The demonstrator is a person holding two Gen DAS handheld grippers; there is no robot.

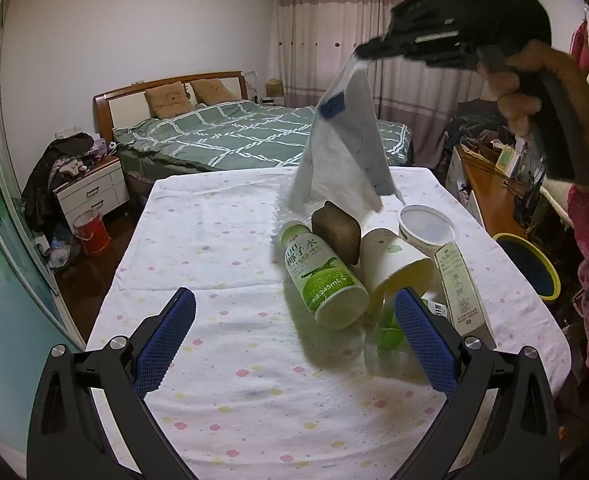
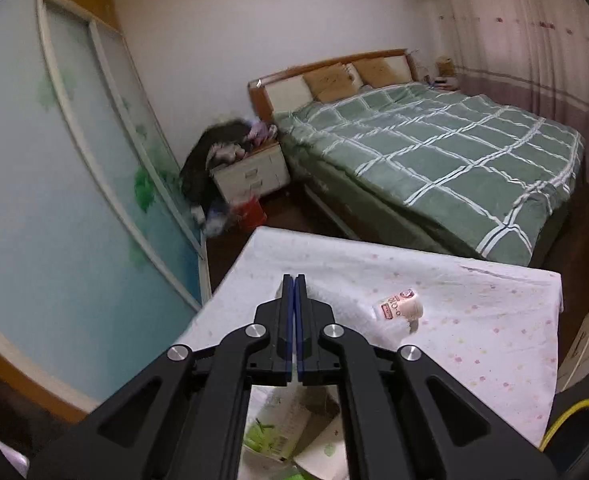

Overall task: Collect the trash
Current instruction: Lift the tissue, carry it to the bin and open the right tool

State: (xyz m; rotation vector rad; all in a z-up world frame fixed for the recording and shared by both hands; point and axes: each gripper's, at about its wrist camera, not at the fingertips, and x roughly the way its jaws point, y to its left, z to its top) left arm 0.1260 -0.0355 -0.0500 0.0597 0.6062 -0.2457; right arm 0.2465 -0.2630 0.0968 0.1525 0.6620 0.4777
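Right hand-held gripper (image 1: 368, 51) (pinched shut) above dangling tissue (image 1: 344, 148).

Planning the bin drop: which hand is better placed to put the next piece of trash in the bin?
Right: its tongs are shut on the white wrapper, lifted above the table, with the yellow-rimmed bin on that side. The left tongs are open, empty.

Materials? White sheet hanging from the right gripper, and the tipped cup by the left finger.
White sheet: looks like soft matte tissue or paper towel; hangs limp, quilted texture. Cup: likely coated paper; smooth, thin rolled rim, printed green motif. Neither is certain.
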